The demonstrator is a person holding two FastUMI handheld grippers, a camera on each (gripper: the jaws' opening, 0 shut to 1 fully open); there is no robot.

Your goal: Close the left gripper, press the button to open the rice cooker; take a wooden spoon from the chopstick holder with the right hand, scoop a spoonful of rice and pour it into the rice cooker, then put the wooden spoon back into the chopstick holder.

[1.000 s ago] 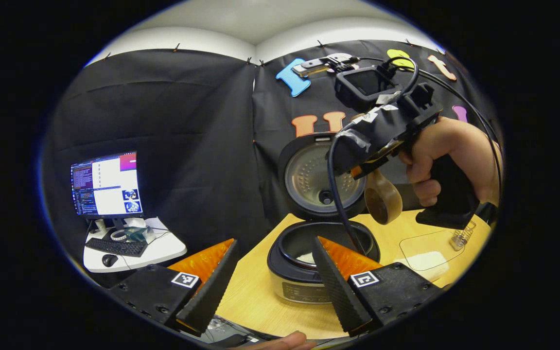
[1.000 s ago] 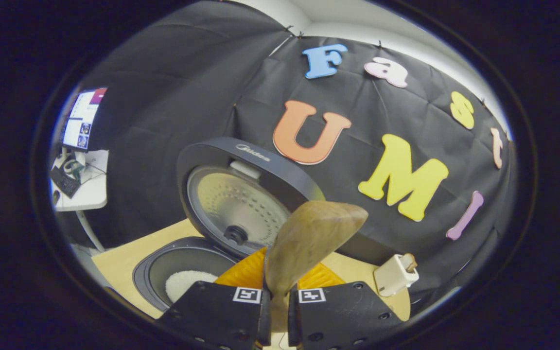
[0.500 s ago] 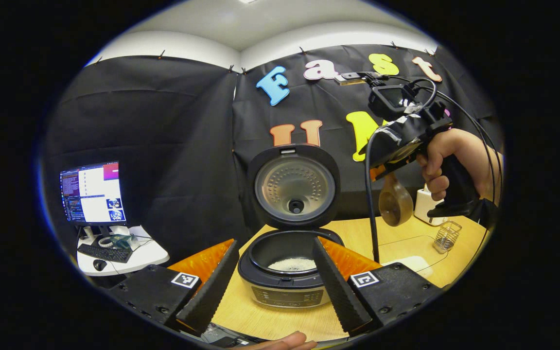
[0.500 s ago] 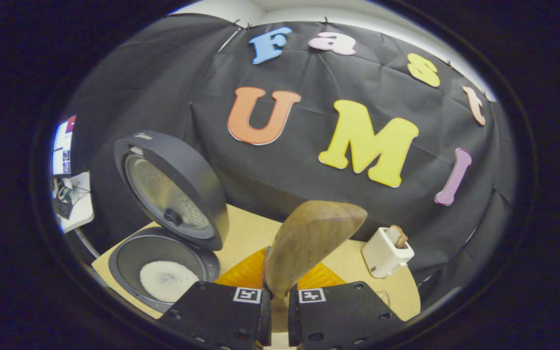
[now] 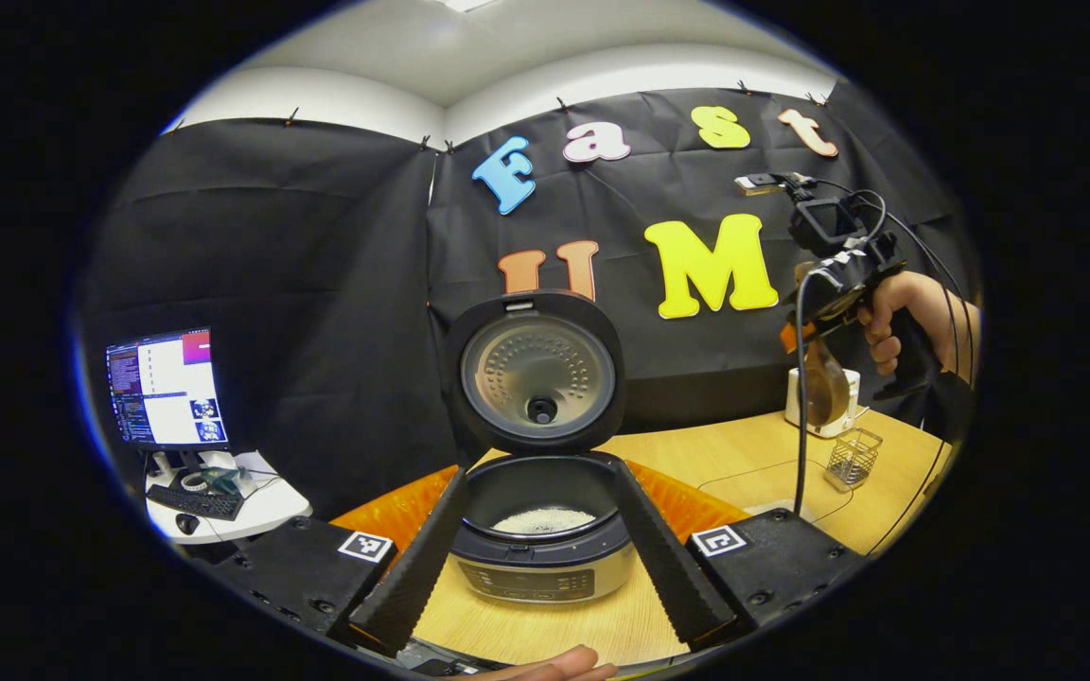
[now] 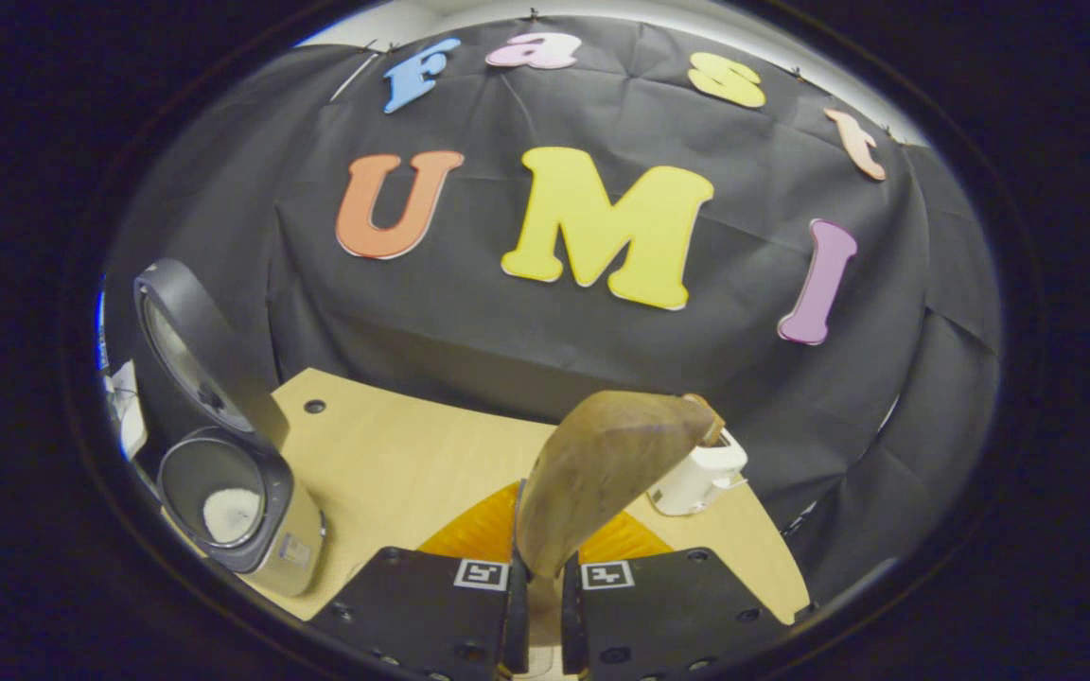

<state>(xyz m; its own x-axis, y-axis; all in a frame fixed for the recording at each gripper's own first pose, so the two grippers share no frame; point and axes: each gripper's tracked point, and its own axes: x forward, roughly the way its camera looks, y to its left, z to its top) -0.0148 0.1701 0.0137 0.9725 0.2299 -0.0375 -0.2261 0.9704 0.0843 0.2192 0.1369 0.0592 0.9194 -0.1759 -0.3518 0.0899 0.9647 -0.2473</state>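
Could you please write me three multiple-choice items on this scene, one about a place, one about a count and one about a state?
1. Where does the white holder stand, seen from the cooker?
A. on the far right of the table
B. in front of the cooker
C. on the side table with the monitor

2. How many spoons does the right claw hold?
A. none
B. one
C. two

3. How is the cooker's lid?
A. shut
B. taken off and lying on the table
C. standing open

Answers:
1. A: in the left gripper view the holder stands far right of the cooker, on the table.
2. B: one spoon rises between the shut fingers.
3. C: the lid stands upright behind the pot, with rice in view inside.
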